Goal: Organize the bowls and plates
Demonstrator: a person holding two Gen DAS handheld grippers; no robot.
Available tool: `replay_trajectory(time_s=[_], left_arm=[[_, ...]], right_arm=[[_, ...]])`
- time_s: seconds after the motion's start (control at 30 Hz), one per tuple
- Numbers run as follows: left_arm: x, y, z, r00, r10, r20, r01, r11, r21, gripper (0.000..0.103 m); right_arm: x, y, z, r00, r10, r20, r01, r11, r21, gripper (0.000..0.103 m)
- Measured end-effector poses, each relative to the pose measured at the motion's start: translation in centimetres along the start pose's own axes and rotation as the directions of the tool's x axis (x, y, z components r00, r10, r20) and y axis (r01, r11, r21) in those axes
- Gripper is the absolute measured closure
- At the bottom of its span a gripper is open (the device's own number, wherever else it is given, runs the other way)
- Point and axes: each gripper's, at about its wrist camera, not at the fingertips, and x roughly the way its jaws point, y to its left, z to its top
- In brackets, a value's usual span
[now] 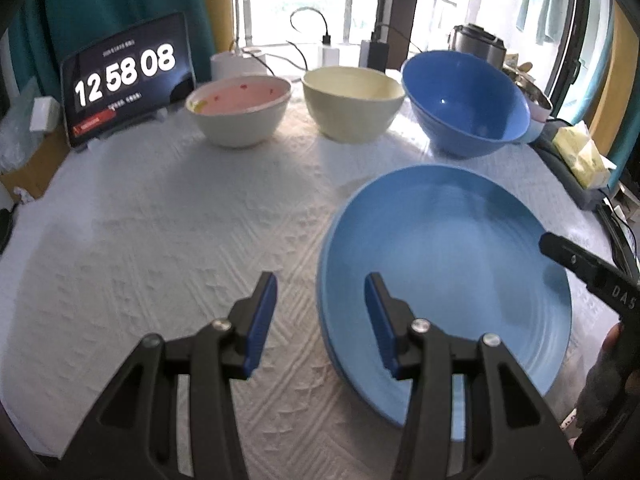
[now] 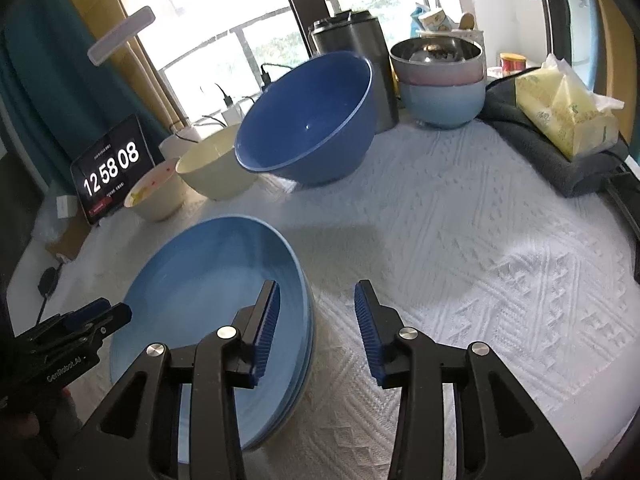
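A: Since the right gripper (image 2: 316, 308) has its fingers (image 2: 267, 320) parted and bare, with the rim of the blue plates (image 2: 208, 280) standing between them and no pad pressing on it, does it hold anything?

B: No. It straddles the near-right rim of the stack, open. The left gripper (image 1: 320, 300) does the same on the opposite rim: its fingers (image 1: 262, 312) are apart, one over the white cloth, one over the plate's well, neither touching the rim as far as the view shows.

A: So the plates look sorted?

B: Judging by the layered edges in the right wrist view, several blue plates lie nested in one pile near the front edge of the desk (image 2: 480, 280). That part seems done.

A: And the bowls?

B: Not yet gathered. Along the back edge stand three apart from one another: a pink-lined bowl (image 1: 239, 110) nearest the clock tablet (image 1: 126, 76), a cream bowl (image 1: 354, 102) beside it, then a large blue bowl (image 1: 466, 102) toward the back right corner. Behind that, a steel bowl (image 2: 436, 54) sits nested atop a pink and a pale blue one.

A: What remains, then?

B: Probably stacking those three loose bowls.
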Motion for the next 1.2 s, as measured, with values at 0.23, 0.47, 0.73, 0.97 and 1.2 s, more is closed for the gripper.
replay_trajectory(time_s=[0.23, 0.47, 0.73, 0.97, 1.2], left_arm=[[1.3, -0.1, -0.5, 0.999, -0.019, -0.039, 0.018, 1.0, -0.008, 0.056], [1.6, -0.3, -0.9, 0.999, -0.048, -0.011, 0.048, 0.999, 0.014, 0.056], [1.3, -0.9, -1.1, 0.996, -0.092, -0.005, 0.092, 0.995, 0.043, 0.059], [1.0, -0.4, -1.4, 0.992, -0.124, -0.022, 0.124, 0.992, 0.033, 0.059], [0.8, 0.4, -1.6, 0.987, -0.158, -0.042, 0.158, 0.987, -0.007, 0.059]], right_arm=[[2.2, 0.3, -0.9, 0.994, 0.049, -0.093, -0.047, 0.999, 0.017, 0.062], [2.6, 0.1, -0.8, 0.989, 0.104, -0.107, -0.099, 0.994, 0.05, 0.062], [2.9, 0.6, -0.9, 0.986, 0.12, -0.115, -0.114, 0.992, 0.054, 0.061], [2.9, 1.1, -0.7, 0.989, 0.092, -0.118, -0.087, 0.995, 0.051, 0.061], [2.5, 2.1, -0.7, 0.992, 0.058, -0.112, -0.055, 0.998, 0.023, 0.061]])
